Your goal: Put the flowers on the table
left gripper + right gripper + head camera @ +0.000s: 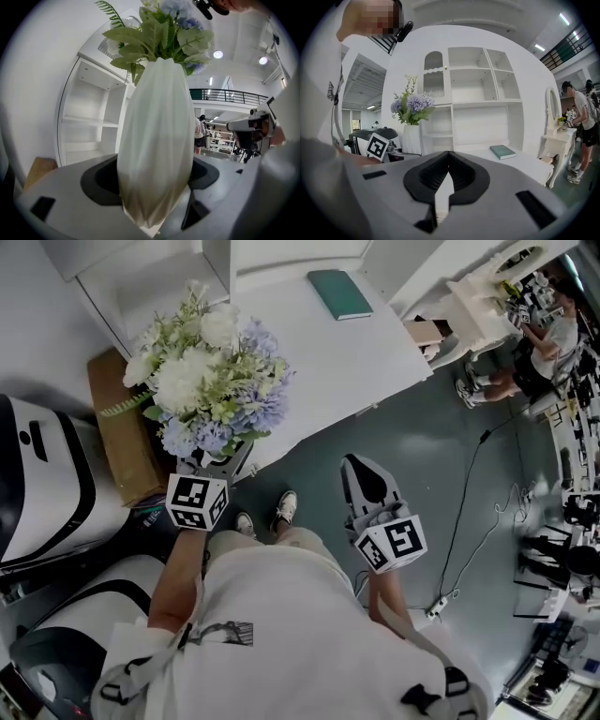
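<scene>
So the bunch of white and pale blue artificial flowers with green leaves (206,381) sits in a tall white faceted vase (157,140), and the whole thing is up in the air in the left gripper (217,463). The jaws are spread really wide and clamped on the lower part of the vase, one dark pad on each side. From the head view the blooms hang over the near left corner of the white table (328,343). I honestly can't tell if the vase base is over the tabletop or just off its edge.

A teal hardcover book (340,293) lies near the table's far edge. A brown cardboard box (122,437) stands on the floor by the left edge.

The only print I can make out is the black-and-white square marker pattern on each gripper's cube.

The right gripper (359,470) is well apart from the table, over the grey floor, with its jaws pinched together on nothing.
</scene>
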Motion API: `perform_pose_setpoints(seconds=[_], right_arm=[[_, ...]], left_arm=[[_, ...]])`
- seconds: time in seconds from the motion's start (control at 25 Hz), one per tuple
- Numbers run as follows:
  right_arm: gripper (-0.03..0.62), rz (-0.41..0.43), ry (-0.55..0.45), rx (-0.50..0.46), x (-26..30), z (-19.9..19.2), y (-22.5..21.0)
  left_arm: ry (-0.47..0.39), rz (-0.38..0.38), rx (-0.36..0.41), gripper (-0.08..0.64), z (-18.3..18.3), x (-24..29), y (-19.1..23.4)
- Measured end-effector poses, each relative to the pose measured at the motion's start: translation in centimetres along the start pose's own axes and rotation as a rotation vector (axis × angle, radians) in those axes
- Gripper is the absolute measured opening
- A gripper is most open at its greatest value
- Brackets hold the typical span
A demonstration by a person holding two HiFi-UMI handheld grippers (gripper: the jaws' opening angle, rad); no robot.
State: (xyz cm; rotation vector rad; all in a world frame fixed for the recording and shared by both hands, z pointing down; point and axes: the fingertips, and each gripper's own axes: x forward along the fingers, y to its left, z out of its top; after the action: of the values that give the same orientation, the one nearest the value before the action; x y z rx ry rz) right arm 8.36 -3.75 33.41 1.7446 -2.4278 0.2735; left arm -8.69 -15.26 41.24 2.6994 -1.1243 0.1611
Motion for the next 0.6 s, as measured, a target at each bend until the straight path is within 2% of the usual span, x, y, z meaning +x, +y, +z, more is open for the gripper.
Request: perform_pose_setpoints(seconds=[0.24,0.6], right_arm=[[0.009,0.034,-0.008,-0.016,1.2,2.7,-2.5],[0.009,0.056,0.038,-0.027,2.8,1.5,-5.7]], left_arm=[[-0.032,0.030,0.011,0.393,2.7,1.8,-0.3],[-0.033,0.074,0.027,0.393,1.4,5.5,0.8]])
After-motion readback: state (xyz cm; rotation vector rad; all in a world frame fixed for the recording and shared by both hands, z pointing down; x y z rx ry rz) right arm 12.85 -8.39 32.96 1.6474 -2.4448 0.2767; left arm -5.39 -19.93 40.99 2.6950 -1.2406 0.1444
